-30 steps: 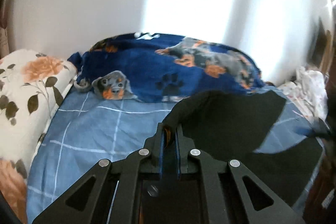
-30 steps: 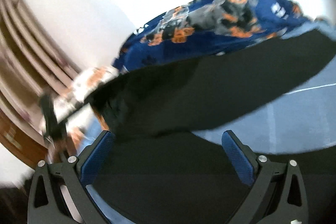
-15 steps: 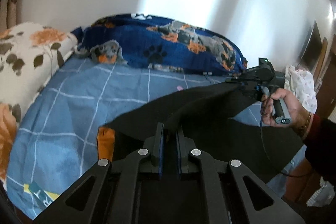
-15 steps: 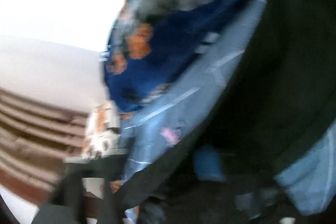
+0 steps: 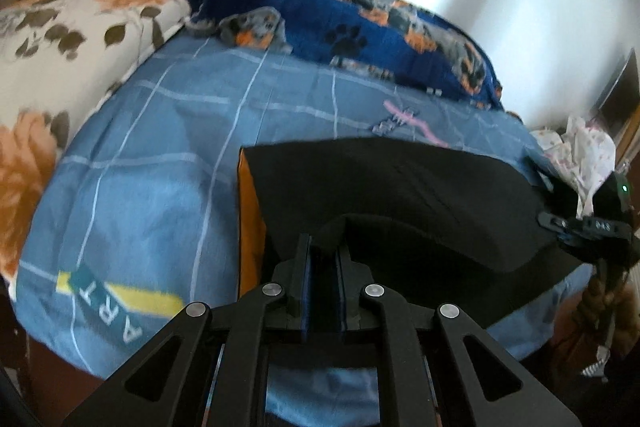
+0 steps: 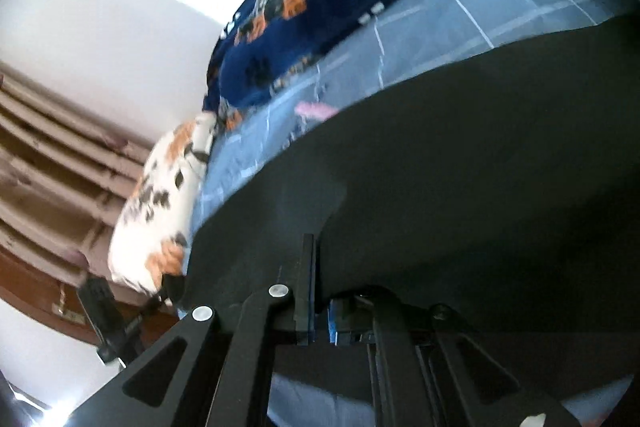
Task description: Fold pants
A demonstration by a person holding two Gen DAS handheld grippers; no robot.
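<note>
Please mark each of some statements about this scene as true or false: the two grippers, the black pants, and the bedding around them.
1. The left gripper is shut on the black pants. True.
2. The right gripper stands wide open above the pants. False: its jaws have just been closing and are now shut on the pants' cloth.
3. The pants lie on a blue checked bedsheet. True.
4. An orange part of the pants shows at their left edge in the left wrist view. True.
5. The dark blue blanket with dogs covers the pants. False: it lies behind them, near the wall.
6. The floral pillow is plain white. False: it has orange flowers.
</note>
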